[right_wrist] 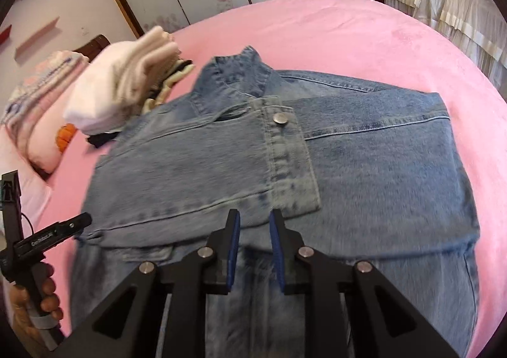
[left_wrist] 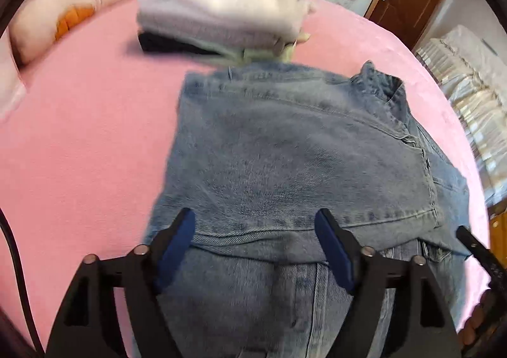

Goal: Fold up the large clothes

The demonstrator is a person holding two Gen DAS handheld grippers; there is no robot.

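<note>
**Denim jacket half-folded on the pink bed**

I see the pink bed [right_wrist: 364,28] carrying the denim jacket [right_wrist: 285,161] at its middle, sleeves folded across. A stack of folded clothes [left_wrist: 218,9] sits toward the headboard edge. My left gripper [left_wrist: 255,231] hovers spread wide; my right gripper [right_wrist: 253,228] is narrowly parted, gripping nothing.

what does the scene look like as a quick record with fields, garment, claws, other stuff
garment: denim jacket, lying partly folded, sleeves across the body, collar away from the cameras
surface: pink bed sheet
left claw: open wide, over the jacket's near part, gripping nothing
right claw: open by a narrow gap, empty, over the jacket's near part
nearby: stack of folded clothes beyond the jacket
pillow: far left on the bed
</note>
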